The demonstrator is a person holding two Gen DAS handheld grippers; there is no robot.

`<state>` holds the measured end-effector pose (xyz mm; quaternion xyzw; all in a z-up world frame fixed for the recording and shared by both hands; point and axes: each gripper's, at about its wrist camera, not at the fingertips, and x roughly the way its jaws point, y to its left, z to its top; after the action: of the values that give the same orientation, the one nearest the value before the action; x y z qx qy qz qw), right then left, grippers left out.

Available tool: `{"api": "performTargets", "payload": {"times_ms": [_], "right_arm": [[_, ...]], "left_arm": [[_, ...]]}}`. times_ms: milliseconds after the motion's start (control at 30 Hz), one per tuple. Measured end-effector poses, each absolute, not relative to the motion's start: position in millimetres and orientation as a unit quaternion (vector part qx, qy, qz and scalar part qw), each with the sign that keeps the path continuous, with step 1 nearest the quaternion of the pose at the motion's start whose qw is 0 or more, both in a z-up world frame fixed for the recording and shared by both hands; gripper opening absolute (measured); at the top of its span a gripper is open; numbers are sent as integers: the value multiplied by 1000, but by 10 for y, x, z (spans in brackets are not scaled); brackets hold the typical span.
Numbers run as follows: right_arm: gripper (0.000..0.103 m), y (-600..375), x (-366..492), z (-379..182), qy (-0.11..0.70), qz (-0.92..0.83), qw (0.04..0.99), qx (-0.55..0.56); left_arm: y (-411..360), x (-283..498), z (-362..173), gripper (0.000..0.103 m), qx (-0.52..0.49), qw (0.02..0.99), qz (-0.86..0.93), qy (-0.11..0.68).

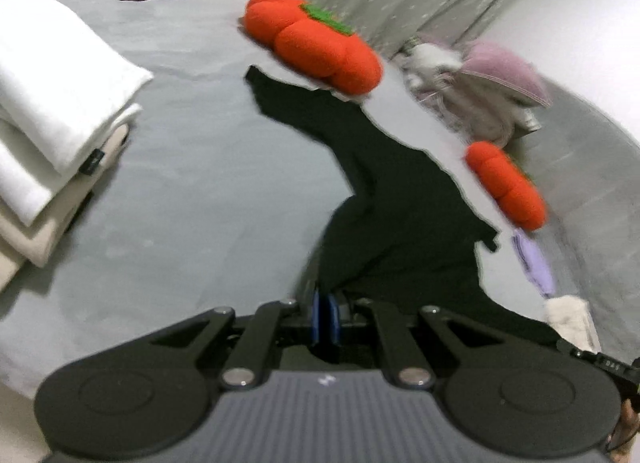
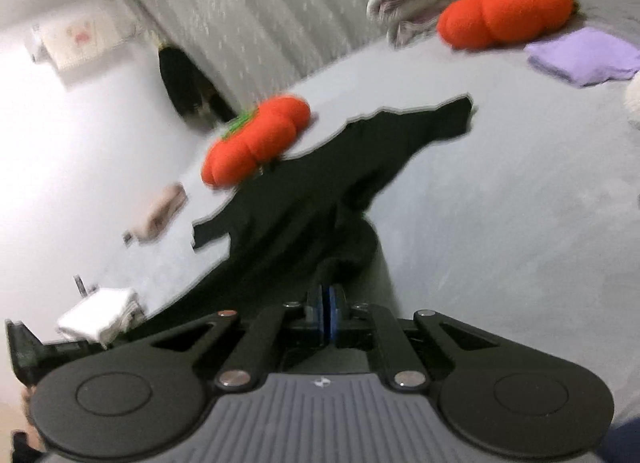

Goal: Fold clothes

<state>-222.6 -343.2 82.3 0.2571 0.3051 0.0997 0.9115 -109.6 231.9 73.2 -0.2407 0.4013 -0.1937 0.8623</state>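
1. Left wrist view: we see our left gripper (image 1: pixel 326 321) pinched tight on the edge of the black shirt (image 1: pixel 396 207).
2. Its blue pads (image 1: pixel 333 319) press together on the cloth.
3. We see the shirt spread on the gray bed (image 1: pixel 192 183), reaching up toward 12 o'clock.
4. A big orange pumpkin pillow (image 1: pixel 316 45) touches the shirt's far end.
5. White folded towels (image 1: pixel 52 103) sit at 9 o'clock.
6. Right wrist view: our right gripper (image 2: pixel 327 317) also pinches the shirt tight.
7. A purple cloth (image 2: pixel 584 57) lies at 2 o'clock.
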Motion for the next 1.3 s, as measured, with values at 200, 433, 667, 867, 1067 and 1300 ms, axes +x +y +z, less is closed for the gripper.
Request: {"api": "performTargets", "payload": {"times_ms": [200, 433, 667, 867, 1067, 1300], "right_arm": [[6, -3566, -2448, 965, 297, 79, 917, 255], [6, -3669, -2615, 1045, 304, 52, 919, 245], [6, -3614, -2576, 960, 340, 5, 918, 205], [6, -3414, -2400, 756, 389, -33, 908, 150], [10, -3398, -2402, 709, 402, -39, 906, 131], [22, -3408, -2392, 805, 385, -41, 914, 123]], "left_arm": [[2136, -1135, 654, 6, -214, 857, -201, 423], [1967, -1216, 448, 6, -193, 832, -198, 481], [1908, -1362, 505, 8, -188, 839, -208, 466], [1822, -1304, 378, 8, -138, 847, -157, 489], [1810, -1293, 386, 11, -138, 849, -159, 484], [1829, -1173, 433, 17, -144, 857, -137, 476]]}}
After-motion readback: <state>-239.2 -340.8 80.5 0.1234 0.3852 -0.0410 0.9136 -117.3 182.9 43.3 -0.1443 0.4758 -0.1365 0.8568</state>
